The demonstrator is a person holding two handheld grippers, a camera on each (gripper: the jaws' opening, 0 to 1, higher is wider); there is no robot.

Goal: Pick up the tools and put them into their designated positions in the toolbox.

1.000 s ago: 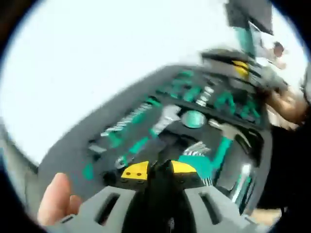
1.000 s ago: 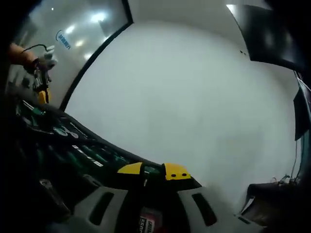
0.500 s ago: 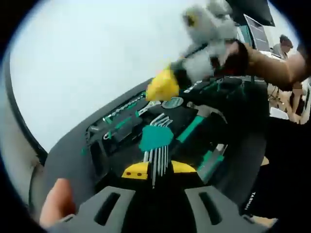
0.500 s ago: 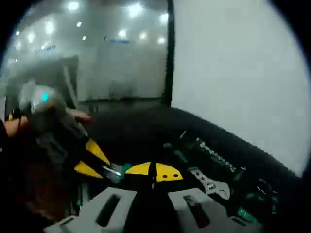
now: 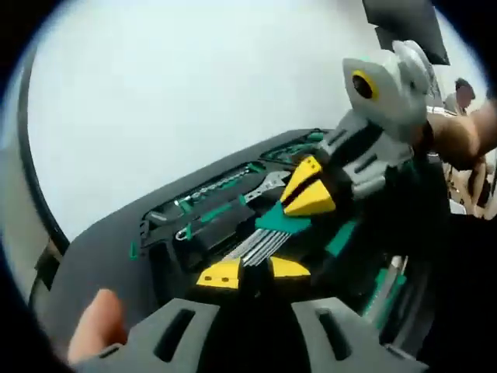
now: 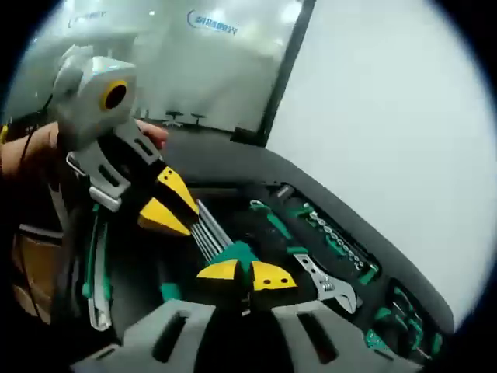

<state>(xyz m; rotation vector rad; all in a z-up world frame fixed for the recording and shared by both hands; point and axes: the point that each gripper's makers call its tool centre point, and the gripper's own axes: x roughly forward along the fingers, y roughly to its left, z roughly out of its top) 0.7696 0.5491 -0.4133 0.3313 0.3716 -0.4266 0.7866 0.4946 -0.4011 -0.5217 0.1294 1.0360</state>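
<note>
Two tongs: both meet over the open toolbox (image 5: 101, 249), on one tool.
Toolbox: dark case with green-lined slots, lying on a pale desk (image 5: 155, 93); rows of sockets (image 6: 338, 245) and a wrench (image 6: 330, 286) sit in their places.
Left tongs (image 5: 255, 272): nearly closed on the steel ends of the hex keys (image 5: 264, 237).
Right tongs (image 6: 247, 274): closed on the green holder of the hex keys (image 6: 225, 247); in the left gripper view the right tongs (image 5: 309, 190) come in from the right over that holder.
Hex keys: a fan of steel rods in a green holder, held above the middle of the toolbox, not yet seated.
Long axis: runs from one pair of tongs to the other, rod tips towards the left tongs, holder towards the right.
Target slot: I cannot tell which recess is theirs.
Risk: two grips on one short tool; if the hands pull unevenly, the rods may slip from the left tongs or splay out of the holder.
Risk: released while off-line with the recess, the set would likely lie skewed across neighbouring tools.
</note>
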